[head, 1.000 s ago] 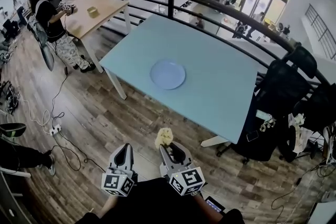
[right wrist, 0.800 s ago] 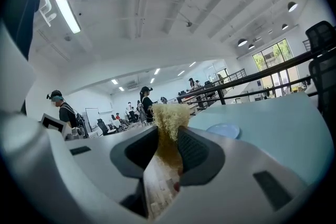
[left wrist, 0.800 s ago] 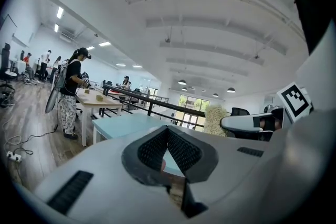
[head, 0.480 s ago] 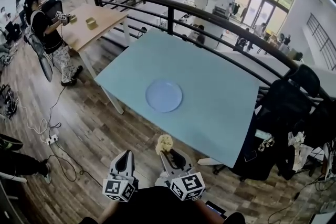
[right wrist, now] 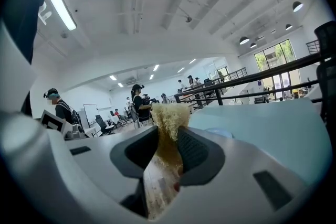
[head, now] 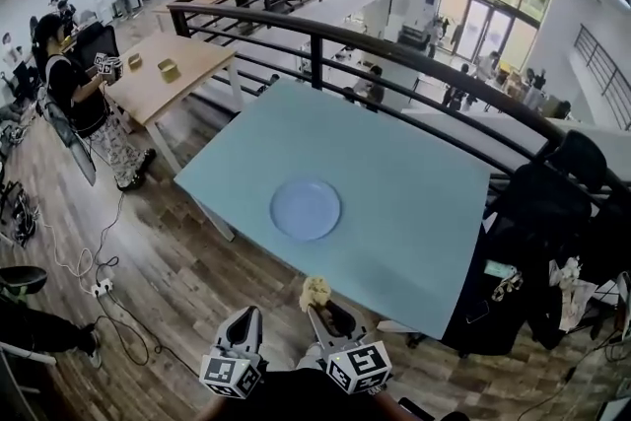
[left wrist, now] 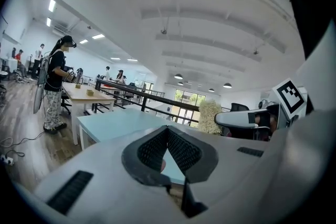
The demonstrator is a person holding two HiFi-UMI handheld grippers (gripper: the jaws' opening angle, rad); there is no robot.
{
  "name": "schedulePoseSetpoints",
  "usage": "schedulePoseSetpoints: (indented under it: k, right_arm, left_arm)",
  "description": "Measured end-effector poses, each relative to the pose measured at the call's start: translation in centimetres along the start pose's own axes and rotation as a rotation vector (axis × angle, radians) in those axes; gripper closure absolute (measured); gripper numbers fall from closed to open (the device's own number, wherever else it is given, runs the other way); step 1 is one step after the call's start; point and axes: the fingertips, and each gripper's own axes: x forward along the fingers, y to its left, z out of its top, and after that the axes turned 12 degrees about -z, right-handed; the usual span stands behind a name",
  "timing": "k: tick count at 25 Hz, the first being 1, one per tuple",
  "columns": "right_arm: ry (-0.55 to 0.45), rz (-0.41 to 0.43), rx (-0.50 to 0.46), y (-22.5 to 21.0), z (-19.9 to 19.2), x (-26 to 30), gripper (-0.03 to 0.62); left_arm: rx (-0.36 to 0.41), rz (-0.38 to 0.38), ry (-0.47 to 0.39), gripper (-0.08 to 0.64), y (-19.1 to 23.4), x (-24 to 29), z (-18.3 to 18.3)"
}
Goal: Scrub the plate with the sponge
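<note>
A pale blue round plate (head: 306,208) lies flat on the light blue table (head: 414,182), toward its near left part. My right gripper (head: 320,306) is shut on a yellow fibrous sponge (head: 315,291), held upright below the table's near edge; in the right gripper view the sponge (right wrist: 169,123) is pinched between the dark pads. My left gripper (head: 246,318) hangs beside it, shut with nothing in it; its pads (left wrist: 178,149) meet at the tips. Both grippers are short of the table, over the wooden floor.
A black railing (head: 394,64) runs behind the table. A wooden desk (head: 163,74) with small boxes stands at the left, with a person (head: 74,89) beside it. A black office chair (head: 552,202) sits at the table's right. Cables (head: 89,261) lie on the floor at left.
The view has drawn closer to the table, and the plate now sits lower and larger. Both grippers keep their pose, the right still holding the sponge.
</note>
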Motion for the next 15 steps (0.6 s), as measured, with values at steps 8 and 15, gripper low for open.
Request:
schedulePoseSetpoints:
  k: [8,15]
  right_arm:
    - [-0.002,-0.028,0.026,-1.8,-0.1,0.0,0.476]
    - [-0.019,-0.046,0.03,-3.4,0.1,0.3,0.476]
  left_arm:
    - [-0.003,-0.001,-0.016,0.557,0.4,2.2,0.7]
    - [0.013,-0.013,-0.009,0.557,0.3,3.8,0.6]
